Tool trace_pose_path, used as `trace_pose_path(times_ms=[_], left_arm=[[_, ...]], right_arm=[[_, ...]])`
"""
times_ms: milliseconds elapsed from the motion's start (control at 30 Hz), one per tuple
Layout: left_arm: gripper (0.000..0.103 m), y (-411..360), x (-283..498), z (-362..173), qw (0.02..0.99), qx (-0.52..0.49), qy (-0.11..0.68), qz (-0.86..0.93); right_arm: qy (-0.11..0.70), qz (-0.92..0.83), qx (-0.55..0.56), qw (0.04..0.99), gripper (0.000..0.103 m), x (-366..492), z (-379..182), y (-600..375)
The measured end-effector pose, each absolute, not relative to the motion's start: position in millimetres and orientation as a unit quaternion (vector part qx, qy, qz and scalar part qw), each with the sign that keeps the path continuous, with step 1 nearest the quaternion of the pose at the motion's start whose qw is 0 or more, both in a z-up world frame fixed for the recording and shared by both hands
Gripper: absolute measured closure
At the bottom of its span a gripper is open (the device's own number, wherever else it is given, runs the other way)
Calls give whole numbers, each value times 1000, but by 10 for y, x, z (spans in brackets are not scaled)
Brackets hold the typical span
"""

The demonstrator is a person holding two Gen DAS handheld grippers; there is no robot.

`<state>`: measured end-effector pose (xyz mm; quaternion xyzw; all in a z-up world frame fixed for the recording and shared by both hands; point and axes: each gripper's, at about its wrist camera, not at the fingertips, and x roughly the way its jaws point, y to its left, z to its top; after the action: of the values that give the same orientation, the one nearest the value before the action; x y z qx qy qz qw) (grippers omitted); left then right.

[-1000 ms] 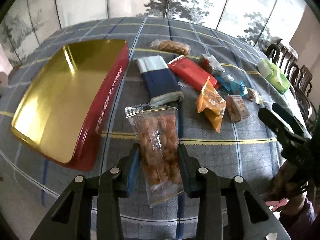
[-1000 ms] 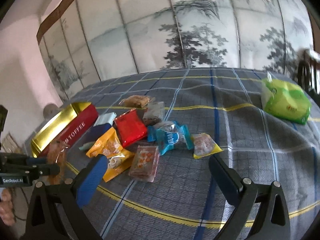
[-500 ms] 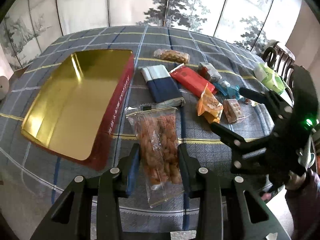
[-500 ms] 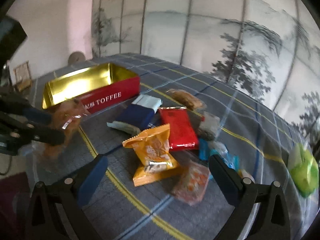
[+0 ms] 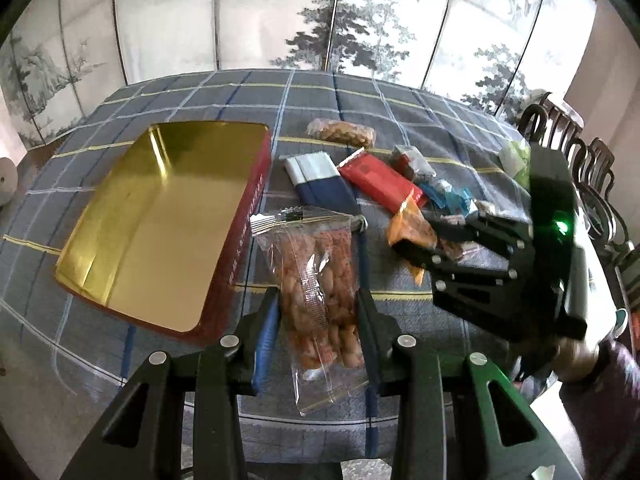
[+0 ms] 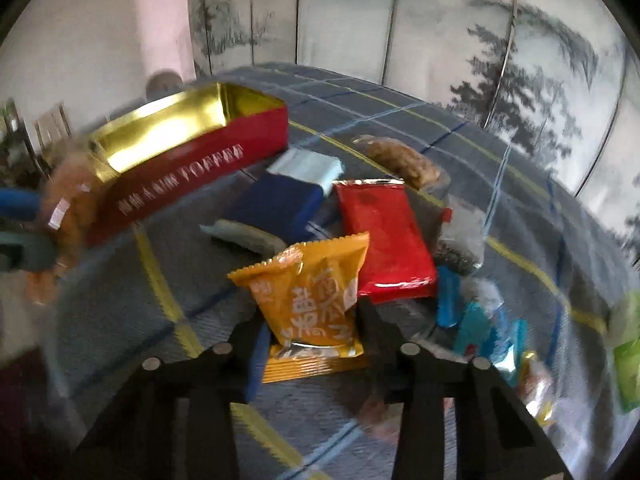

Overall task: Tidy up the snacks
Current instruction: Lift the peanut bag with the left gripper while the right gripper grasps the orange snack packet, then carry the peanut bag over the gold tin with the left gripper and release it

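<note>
Plaid cloth (image 5: 224, 92); left tongs (image 5: 318, 312) pinch crinkly clear nut packet (image 5: 320, 276).

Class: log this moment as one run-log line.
left gripper: shut on peanut packet | right gripper: closing around orange packet | toffee tin: holds no snacks

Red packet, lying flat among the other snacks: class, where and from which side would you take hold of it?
Grip the red packet across its narrow width near the far crimped end, coming from above. It is long, thin and flat on the cloth; the orange packet in the right tool covers its near corner, and the blue packet crowds its left edge.
</note>
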<state>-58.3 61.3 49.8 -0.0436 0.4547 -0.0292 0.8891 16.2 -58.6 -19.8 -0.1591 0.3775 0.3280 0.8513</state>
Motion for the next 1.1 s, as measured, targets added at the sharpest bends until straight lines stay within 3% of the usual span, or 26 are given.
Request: trace_pose_path(times_ms=[400, 1100], left_arm=[[69, 659, -597, 701, 903, -25, 429, -17], [69, 1433, -127, 729, 905, 15, 422, 45]], right_arm=[[375, 326, -96, 862, 68, -55, -163, -609], [376, 313, -134, 862, 68, -74, -193, -477]])
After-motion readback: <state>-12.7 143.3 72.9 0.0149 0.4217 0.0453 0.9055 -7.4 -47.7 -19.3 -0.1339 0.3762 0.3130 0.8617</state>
